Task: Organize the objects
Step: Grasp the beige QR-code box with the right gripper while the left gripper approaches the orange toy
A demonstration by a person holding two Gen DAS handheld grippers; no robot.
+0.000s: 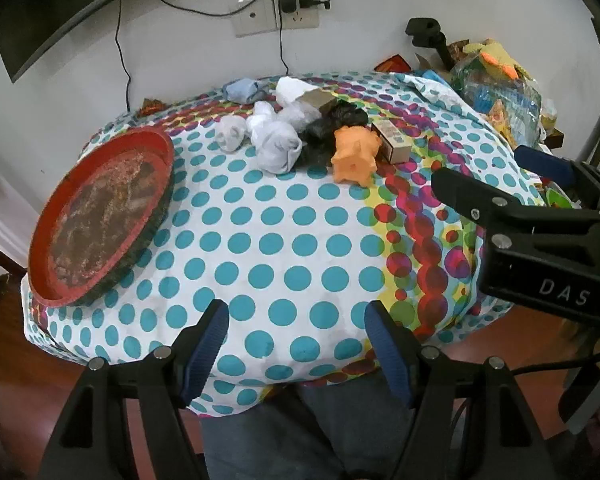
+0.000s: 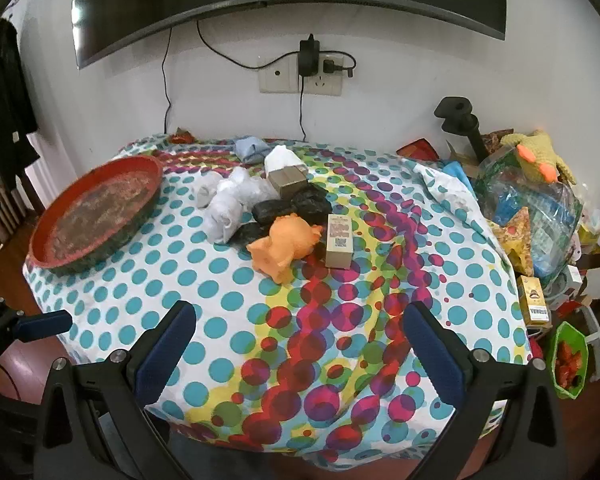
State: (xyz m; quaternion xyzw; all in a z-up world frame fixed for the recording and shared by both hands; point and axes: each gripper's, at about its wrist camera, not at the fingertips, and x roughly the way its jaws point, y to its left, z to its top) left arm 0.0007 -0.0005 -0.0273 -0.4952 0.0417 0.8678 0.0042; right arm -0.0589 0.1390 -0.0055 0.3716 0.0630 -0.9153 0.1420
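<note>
— So, where do the tongs stand?

— Both spread wide with nothing between them. The left gripper point(image 1: 296, 344) hovers over the near edge of the dotted tablecloth point(image 1: 260, 240), and the right gripper point(image 2: 300, 344) hangs over the same near edge, further toward the red-and-purple band of dots. Its black body also shows at the right side of the left wrist view point(image 1: 540, 216).

— And the things to sort?

— Take the orange toy point(image 2: 286, 246) as the marker. It lies on its side near the middle of the cloth. Just right of it lies a small carton point(image 2: 339, 246). Behind it, touching, are black bags point(image 2: 296, 206), and left of those a heap of white socks point(image 2: 228, 208). Further behind sit a brown box point(image 2: 287, 180), a white bundle point(image 2: 280, 158) and a blue sock point(image 2: 250, 146).

— The tray?

— The red round tray point(image 2: 96, 204) rests well left of the toy, at the cloth's left edge. Its inside looks worn or mottled; I cannot tell with what.
</note>
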